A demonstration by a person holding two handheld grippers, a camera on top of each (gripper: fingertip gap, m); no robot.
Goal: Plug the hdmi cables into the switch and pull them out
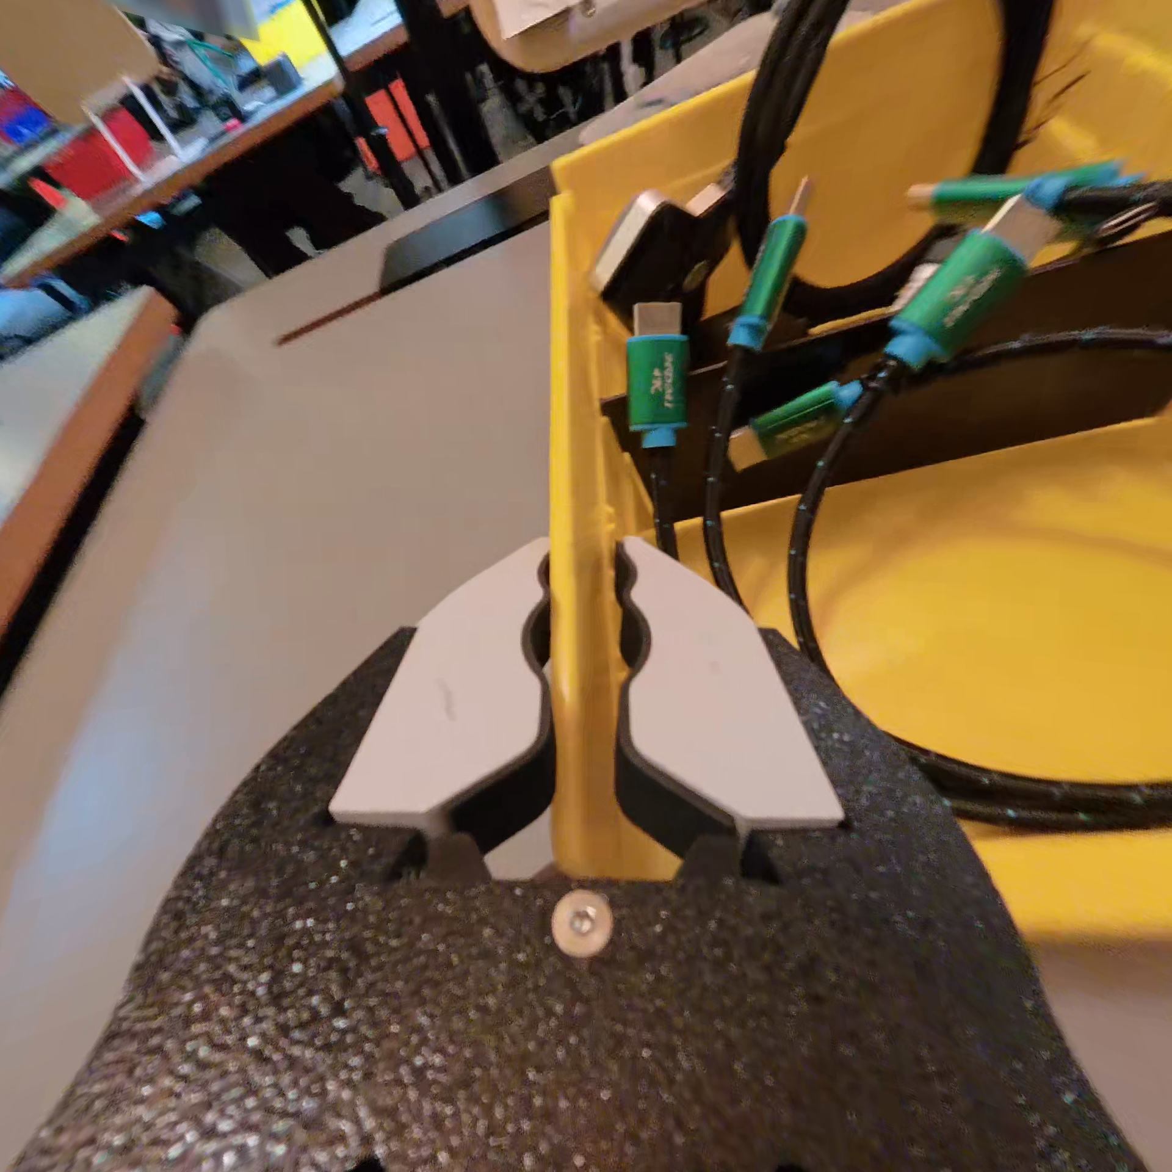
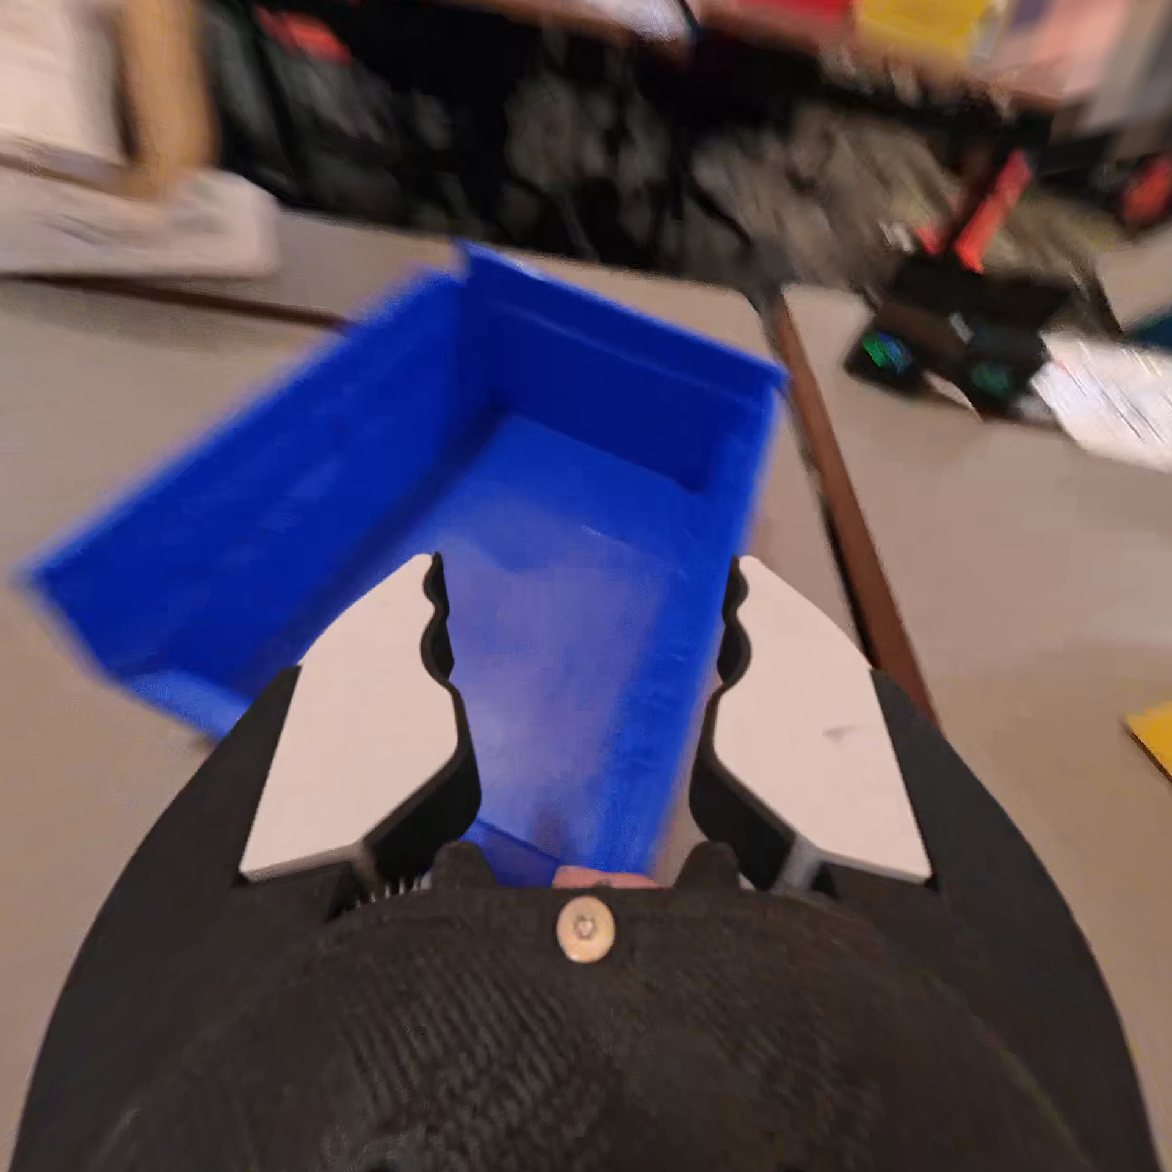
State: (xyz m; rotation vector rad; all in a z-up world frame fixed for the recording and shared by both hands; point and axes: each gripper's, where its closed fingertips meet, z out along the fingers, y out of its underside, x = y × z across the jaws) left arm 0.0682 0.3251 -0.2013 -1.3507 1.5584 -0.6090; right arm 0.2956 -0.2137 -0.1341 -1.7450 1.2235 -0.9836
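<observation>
My left gripper (image 1: 582, 558) is shut on the left wall of a yellow bin (image 1: 580, 444); one finger is outside the wall, one inside. The bin holds several black braided HDMI cables (image 1: 802, 539) with green plugs (image 1: 656, 392) and a black flat box, likely the switch (image 1: 919, 437), lying across the bin under the plugs. Thick black cable loops (image 1: 780, 127) hang at the bin's back. My right gripper (image 2: 583, 571) is open and empty over an empty blue bin (image 2: 444, 456); this view is motion-blurred.
Both bins stand on a grey table (image 1: 317, 507). A brown table edge (image 2: 837, 507) runs right of the blue bin. A yellow corner (image 2: 1154, 735) shows at the far right. Cluttered benches and boxes (image 1: 127, 146) fill the background.
</observation>
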